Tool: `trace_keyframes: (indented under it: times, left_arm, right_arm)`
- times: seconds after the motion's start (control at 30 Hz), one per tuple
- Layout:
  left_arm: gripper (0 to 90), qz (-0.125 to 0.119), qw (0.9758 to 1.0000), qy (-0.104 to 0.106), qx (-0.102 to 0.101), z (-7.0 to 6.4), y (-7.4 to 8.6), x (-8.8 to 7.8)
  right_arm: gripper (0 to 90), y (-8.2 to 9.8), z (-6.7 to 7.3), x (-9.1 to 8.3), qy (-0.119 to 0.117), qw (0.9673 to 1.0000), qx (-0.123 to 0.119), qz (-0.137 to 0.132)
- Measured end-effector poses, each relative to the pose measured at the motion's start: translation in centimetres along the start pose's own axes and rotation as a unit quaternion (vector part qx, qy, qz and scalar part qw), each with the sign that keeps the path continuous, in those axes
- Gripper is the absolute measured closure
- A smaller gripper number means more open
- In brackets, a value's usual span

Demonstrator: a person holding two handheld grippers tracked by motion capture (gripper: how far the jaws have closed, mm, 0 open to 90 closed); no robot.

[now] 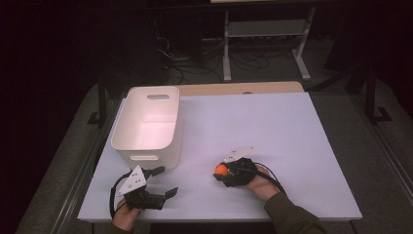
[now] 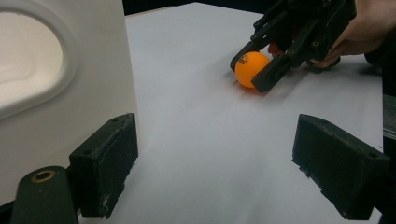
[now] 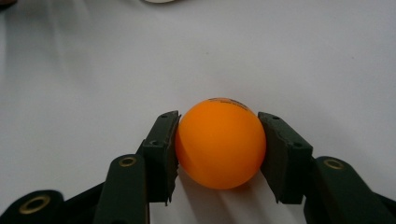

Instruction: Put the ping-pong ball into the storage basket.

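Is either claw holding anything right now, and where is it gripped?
The right claw is shut on the orange ball, one jaw against each side at its widest part, low over the table. The left claw is open and holds nothing.

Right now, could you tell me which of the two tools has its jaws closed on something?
The right tool: its jaws press both sides of the orange ball on the table. The left tool hangs open beside the white bin, holding nothing.

Two black grippers: the left gripper [image 1: 165, 181] carries a grey three-cornered plate and looping black cable; brass rivets stud the right gripper [image 3: 218, 142]; dark olive sleeve [image 1: 292, 214] at five o'clock.
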State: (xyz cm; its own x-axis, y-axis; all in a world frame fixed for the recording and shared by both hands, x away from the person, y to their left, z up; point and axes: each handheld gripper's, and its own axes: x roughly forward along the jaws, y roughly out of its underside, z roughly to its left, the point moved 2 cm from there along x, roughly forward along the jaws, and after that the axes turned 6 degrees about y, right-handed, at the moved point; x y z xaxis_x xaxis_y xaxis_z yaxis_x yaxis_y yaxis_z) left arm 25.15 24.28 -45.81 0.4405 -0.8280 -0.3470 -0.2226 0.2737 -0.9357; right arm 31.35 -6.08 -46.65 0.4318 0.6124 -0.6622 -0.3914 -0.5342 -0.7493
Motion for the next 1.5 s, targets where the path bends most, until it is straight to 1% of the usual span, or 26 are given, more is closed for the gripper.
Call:
trace_keyframes:
  times: [0.4, 0.47, 0.7, 0.93, 1.17, 1.5]
  left_arm:
    - [14.0, -0.001, 1.0, 0.0, -0.006, 0.2, 0.0, 0.0]
    - [14.1, -0.001, 1.0, -0.001, -0.007, 0.2, 0.0, 0.0]
    - [14.0, -0.004, 1.0, -0.001, -0.006, 0.1, 0.0, -0.1]
    - [14.1, -0.002, 1.0, -0.001, -0.005, 0.1, 0.0, 0.0]
    - [14.1, -0.001, 1.0, -0.002, -0.004, 0.1, 0.0, 0.0]
    - [14.0, 0.0, 1.0, -0.001, -0.003, 0.0, 0.0, 0.0]
  right_arm:
    - [49.6, -0.5, -0.4, -0.2, -0.001, 0.9999, 0.009, -0.007]
    - [49.6, -0.8, -0.5, -0.2, -0.002, 0.9998, 0.014, -0.012]
    - [49.6, -2.0, -0.7, -0.1, -0.004, 0.9995, 0.017, -0.027]
    - [49.6, -2.6, -0.5, 0.1, -0.007, 0.9994, 0.012, -0.03]
    - [49.6, -3.0, -0.5, -0.1, -0.009, 0.9994, 0.008, -0.033]
    - [49.6, -3.7, -0.3, 0.0, -0.013, 0.9994, 0.001, -0.032]
